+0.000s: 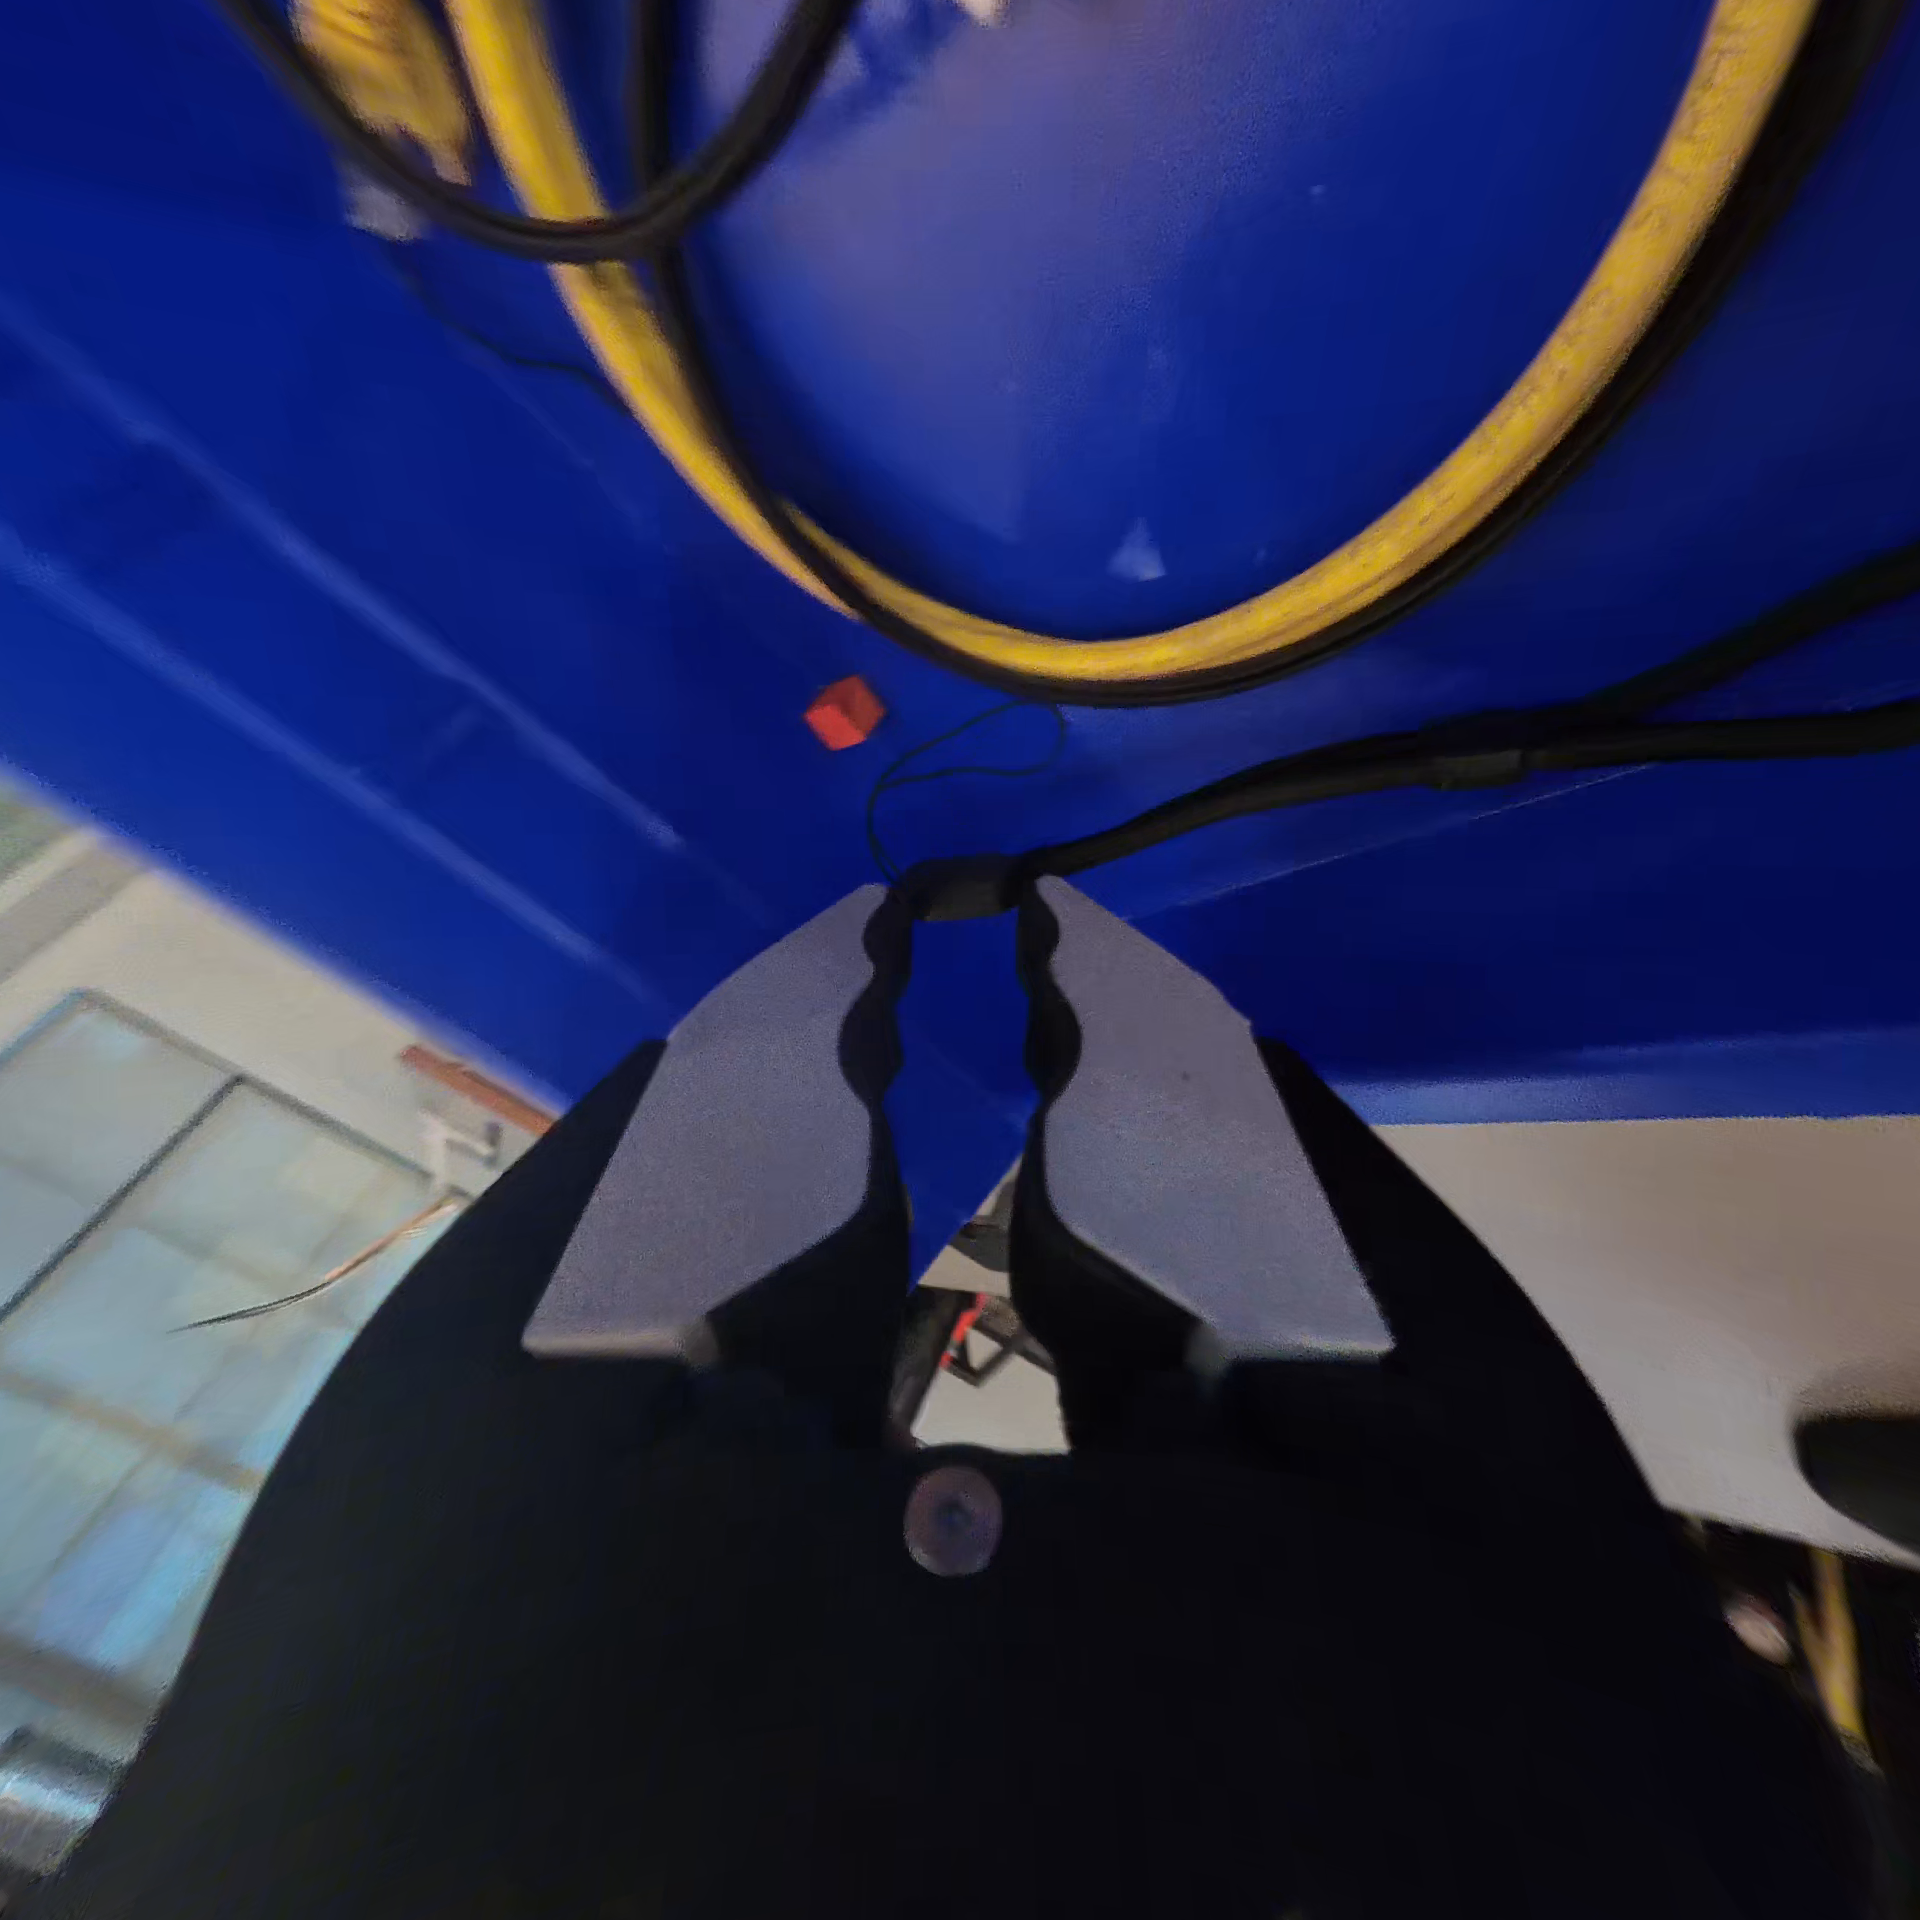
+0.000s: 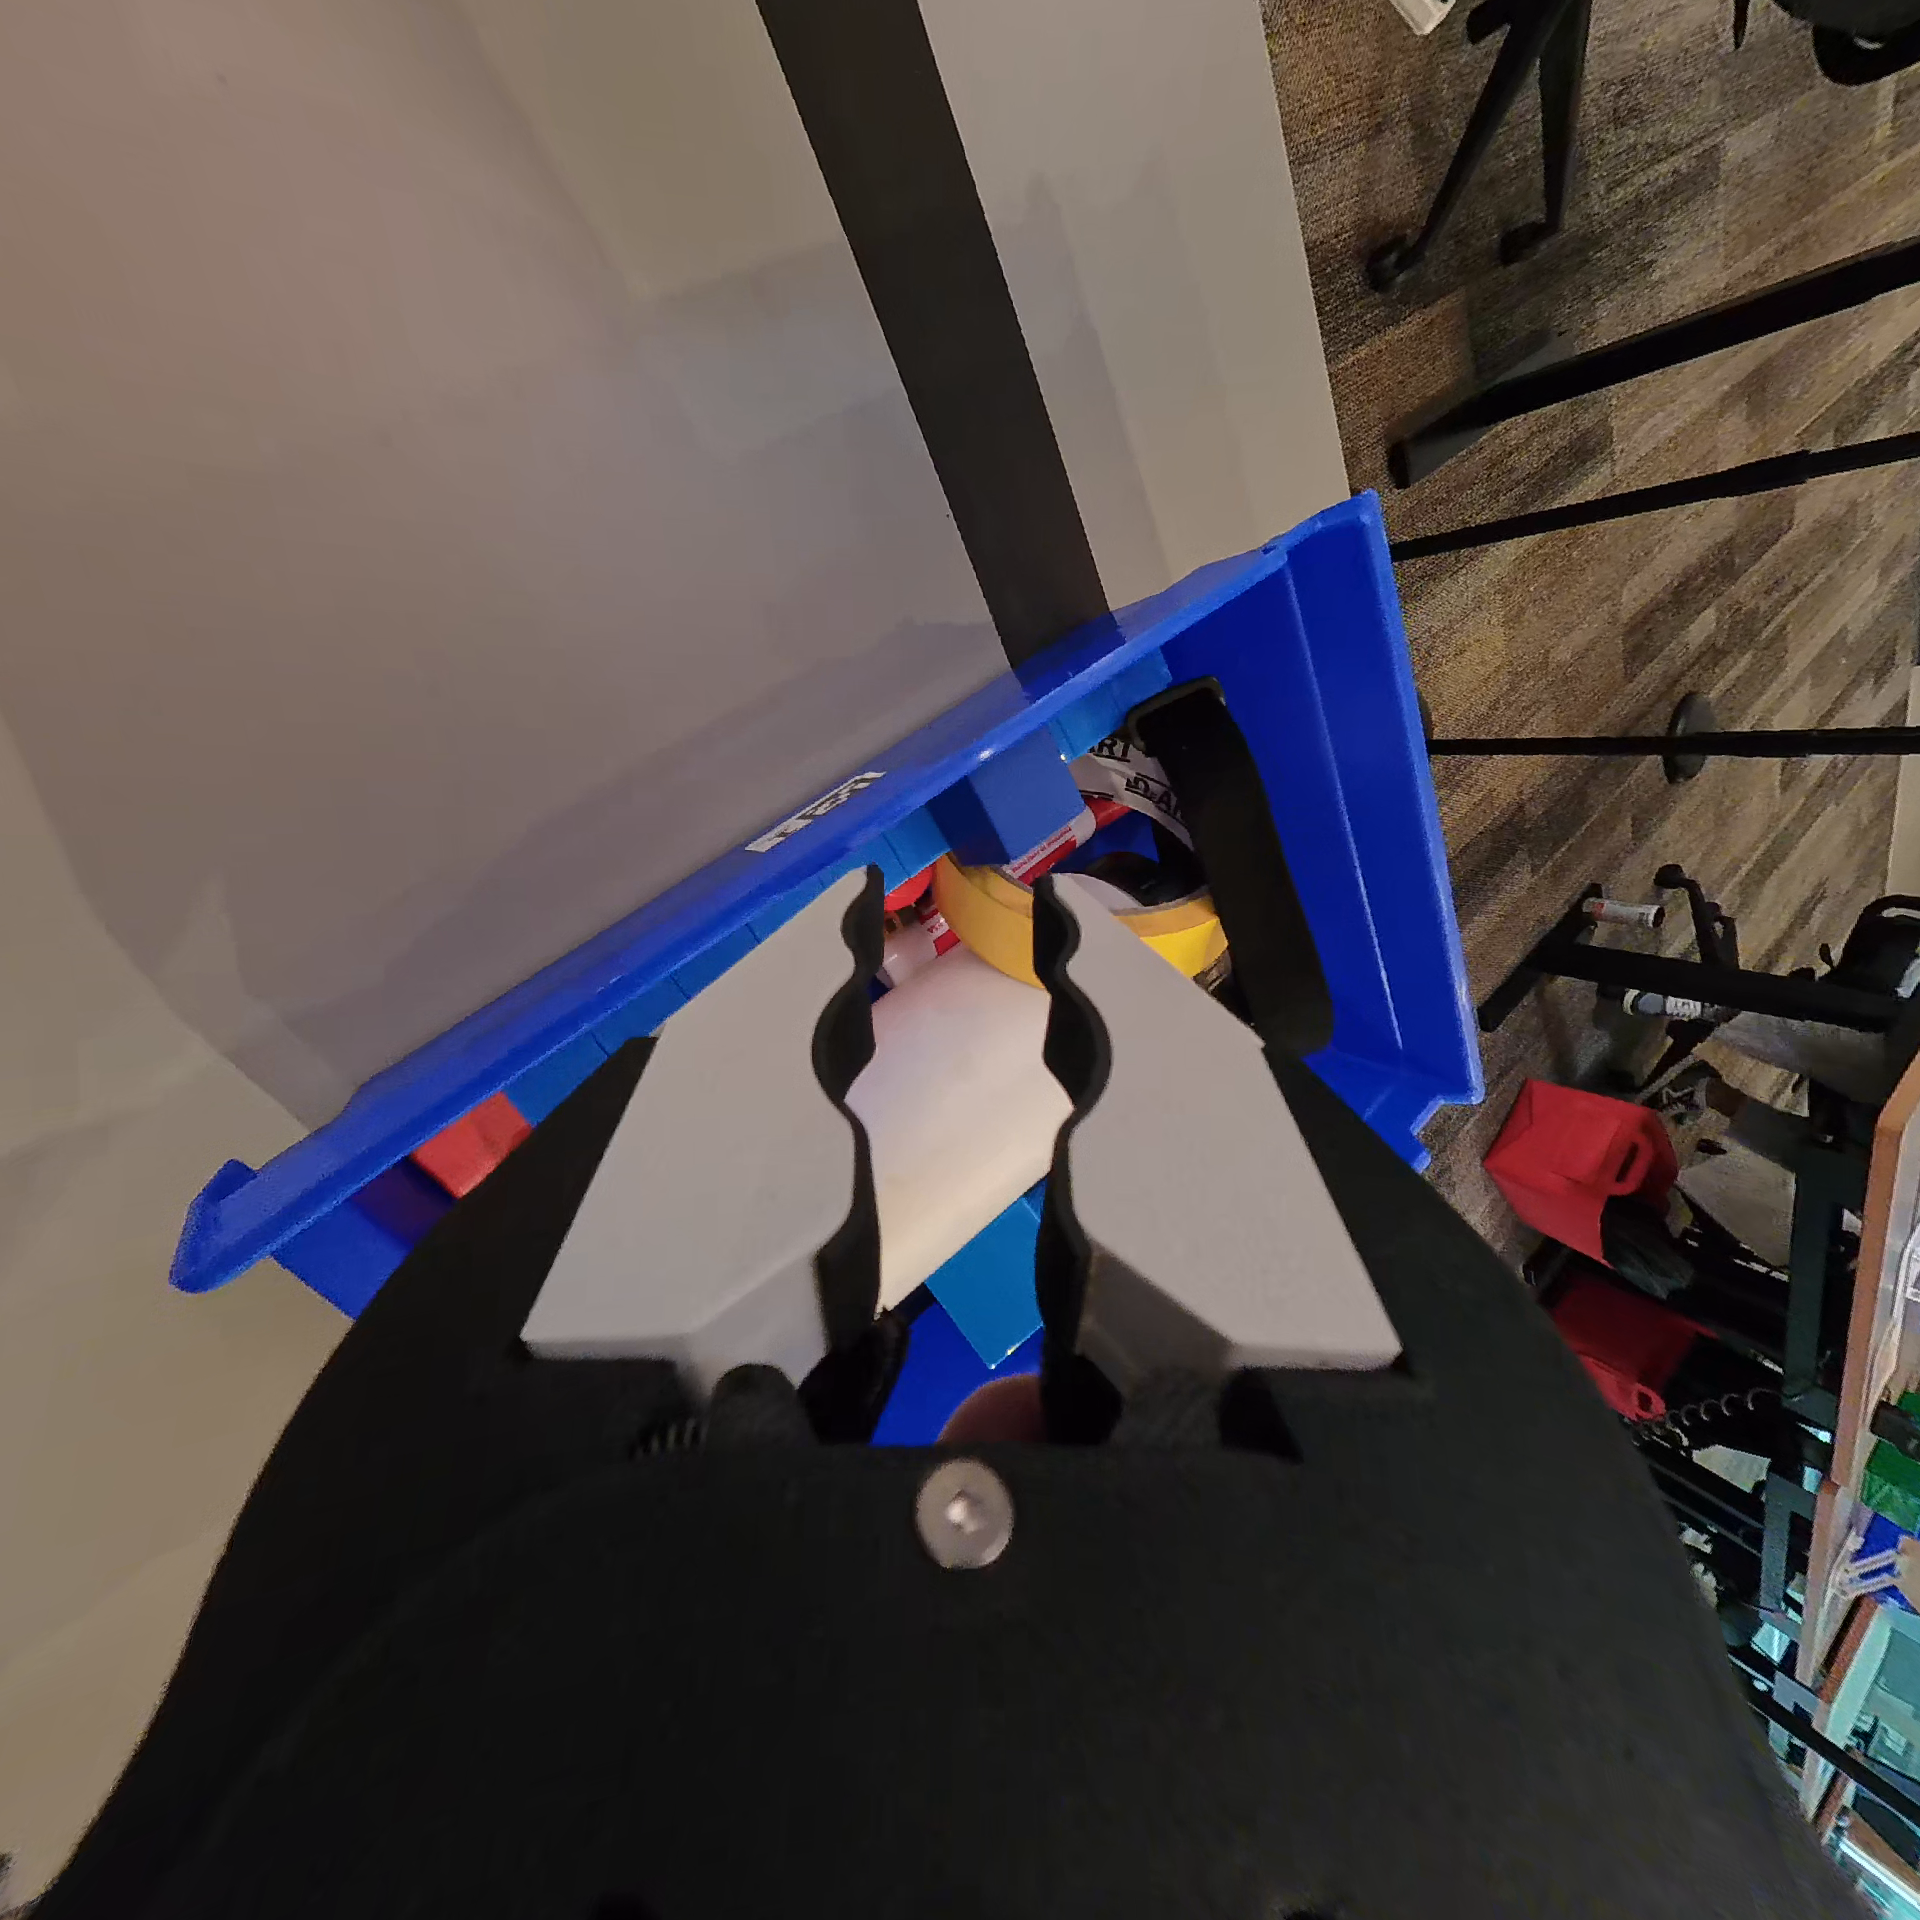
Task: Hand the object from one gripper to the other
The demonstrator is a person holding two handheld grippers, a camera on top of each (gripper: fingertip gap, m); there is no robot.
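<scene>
Left gripper (image 1: 961,899): tips pinch the end of a black cable (image 1: 1351,758), clamped on it, low inside the blue bin (image 1: 1351,312). Cable runs off to the right across the bin floor. A yellow cable (image 1: 1195,649) with black leads loops just beyond the tips; a small red cube (image 1: 844,713) sits on the bin floor near the tips, to their left.

Right gripper (image 2: 956,894): fingers apart, holding nothing, aimed into the blue bin (image 2: 1351,779). Behind the gap lies a white block (image 2: 956,1101); yellow tape roll (image 2: 987,904) at the tips, red block (image 2: 468,1143) by the bin's near rim.
</scene>
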